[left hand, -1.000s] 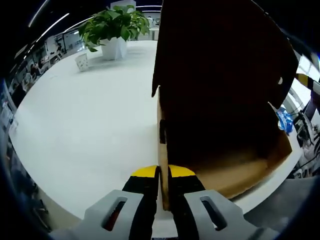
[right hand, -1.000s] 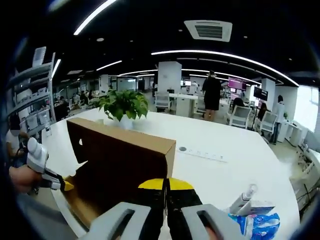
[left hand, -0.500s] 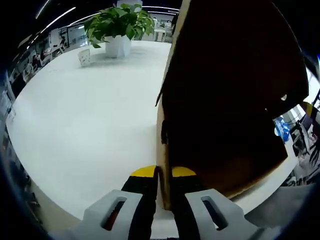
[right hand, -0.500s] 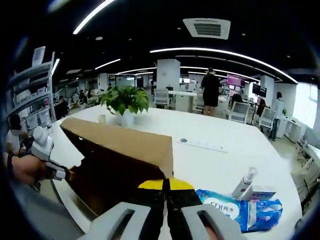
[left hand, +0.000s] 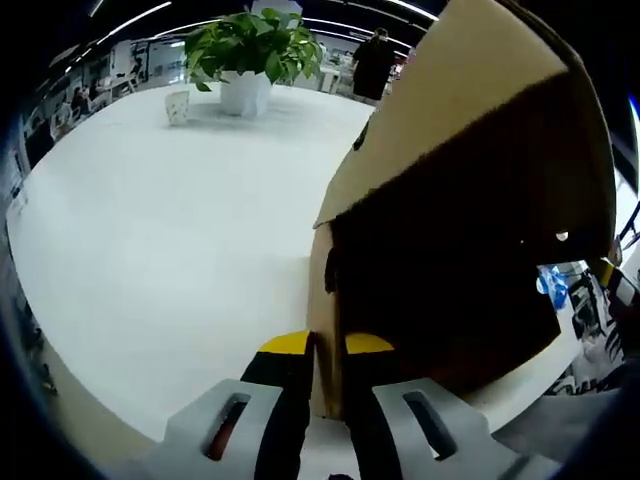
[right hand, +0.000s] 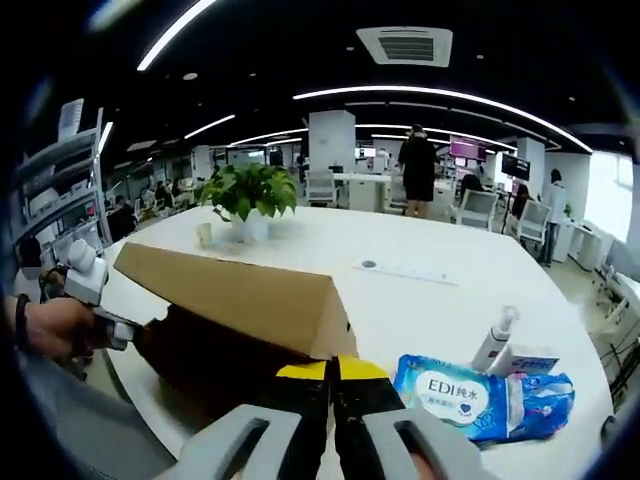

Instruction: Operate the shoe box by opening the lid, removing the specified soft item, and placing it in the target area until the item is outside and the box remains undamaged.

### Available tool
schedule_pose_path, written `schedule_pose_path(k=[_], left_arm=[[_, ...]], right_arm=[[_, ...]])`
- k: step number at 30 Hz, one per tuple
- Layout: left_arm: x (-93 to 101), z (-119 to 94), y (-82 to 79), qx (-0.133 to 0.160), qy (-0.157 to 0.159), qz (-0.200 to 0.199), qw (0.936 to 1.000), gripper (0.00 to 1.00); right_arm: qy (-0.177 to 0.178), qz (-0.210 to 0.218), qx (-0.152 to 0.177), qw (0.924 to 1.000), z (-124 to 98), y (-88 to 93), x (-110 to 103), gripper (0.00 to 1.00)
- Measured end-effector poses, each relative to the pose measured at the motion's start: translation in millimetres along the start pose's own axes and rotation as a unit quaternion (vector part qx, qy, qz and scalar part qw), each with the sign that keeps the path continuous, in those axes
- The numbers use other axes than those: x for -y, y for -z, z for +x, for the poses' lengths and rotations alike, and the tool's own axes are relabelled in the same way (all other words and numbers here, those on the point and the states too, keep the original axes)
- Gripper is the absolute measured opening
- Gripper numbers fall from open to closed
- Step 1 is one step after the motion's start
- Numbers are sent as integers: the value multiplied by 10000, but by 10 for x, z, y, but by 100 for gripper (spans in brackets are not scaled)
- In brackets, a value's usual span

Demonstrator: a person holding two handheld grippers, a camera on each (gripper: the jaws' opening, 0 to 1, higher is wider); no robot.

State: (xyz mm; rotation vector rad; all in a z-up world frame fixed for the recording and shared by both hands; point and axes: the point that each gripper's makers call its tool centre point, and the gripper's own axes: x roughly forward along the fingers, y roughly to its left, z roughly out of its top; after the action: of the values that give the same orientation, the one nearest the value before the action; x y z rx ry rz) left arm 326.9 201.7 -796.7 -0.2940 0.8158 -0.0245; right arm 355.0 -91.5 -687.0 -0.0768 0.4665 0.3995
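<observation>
White office table (right hand: 440, 300), both hand-held grippers (left hand: 325, 345) (right hand: 333, 368) clamped on shoe box (right hand: 235, 300).

box (right hand: 240, 300): tan cardboard outside, dark brown inside | table (left hand: 170, 230): white | fingers (right hand: 305, 375): black, yellow tips | wipes pack (right hand: 455, 392): blue, white label | plant (left hand: 255, 45): green leaves, white pot
</observation>
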Motion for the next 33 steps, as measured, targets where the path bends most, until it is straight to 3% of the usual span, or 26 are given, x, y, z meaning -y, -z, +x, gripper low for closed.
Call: schedule_pose_path(k=[9, 18, 23, 26, 33], left_arm=[[10, -32, -65, 75, 58, -72, 9999, 7], [44, -164, -150, 86, 195, -190, 9996, 5], [56, -195, -141, 70, 336, -139, 9993, 5], [91, -243, -151, 73, 358, 212, 9991, 4], [86, -373, -143, 107, 565, 201, 9981, 0]], right_arm=[[17, 62, 31, 10000, -22, 39, -14, 0], [39, 125, -118, 9998, -57, 197, -24, 0], [24, 284, -155, 9995, -67, 253, -18, 0], [36, 326, -151, 9993, -68, 269, -7, 0], [-55, 352, -235, 9991, -87, 332, -19, 0]])
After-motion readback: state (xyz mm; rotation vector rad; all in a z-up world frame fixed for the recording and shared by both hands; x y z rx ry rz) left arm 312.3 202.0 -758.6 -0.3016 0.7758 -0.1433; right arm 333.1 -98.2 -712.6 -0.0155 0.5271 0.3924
